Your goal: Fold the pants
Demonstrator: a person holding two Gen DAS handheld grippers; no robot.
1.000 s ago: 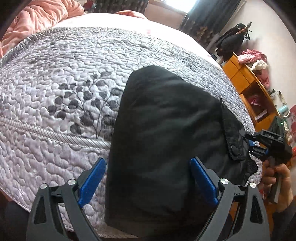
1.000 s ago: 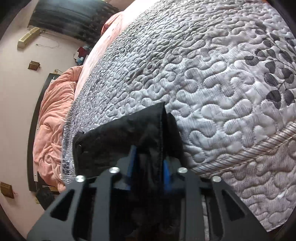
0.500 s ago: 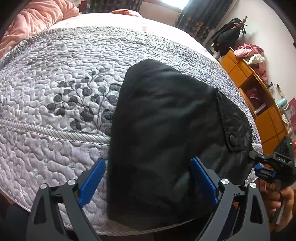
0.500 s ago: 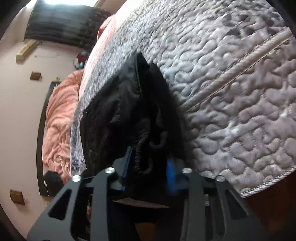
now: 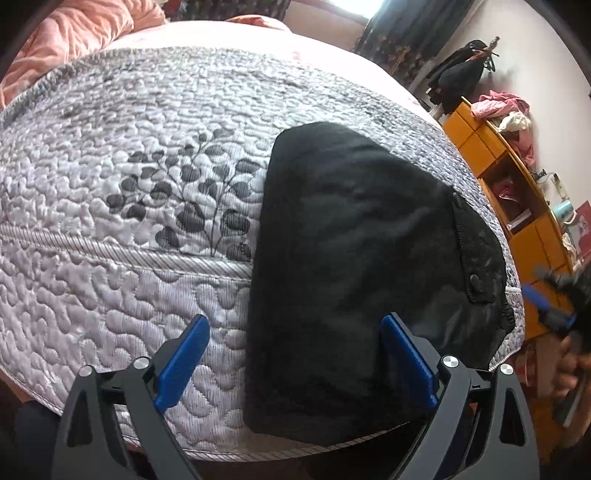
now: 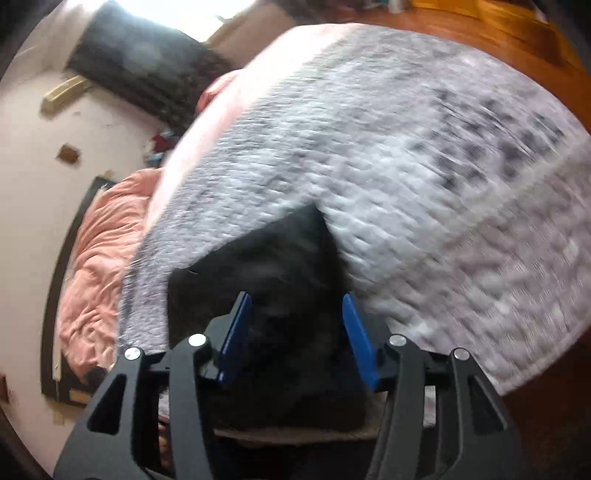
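The black pants lie folded in a block on the grey quilted bedspread, their near end hanging over the bed's front edge. My left gripper is open and empty, its blue pads either side of the near end of the pants. My right gripper is open just in front of the pants, in a blurred view; it also shows at the right edge of the left wrist view, off the bed's corner.
An orange wooden shelf unit with clothes on top stands right of the bed. A pink blanket lies bunched at the far left. Wooden floor shows beyond the bed.
My right gripper has opened and let go of the pants' edge, then swung away from it. The pants now rest on the bed. My left gripper stayed open and shifted slightly.
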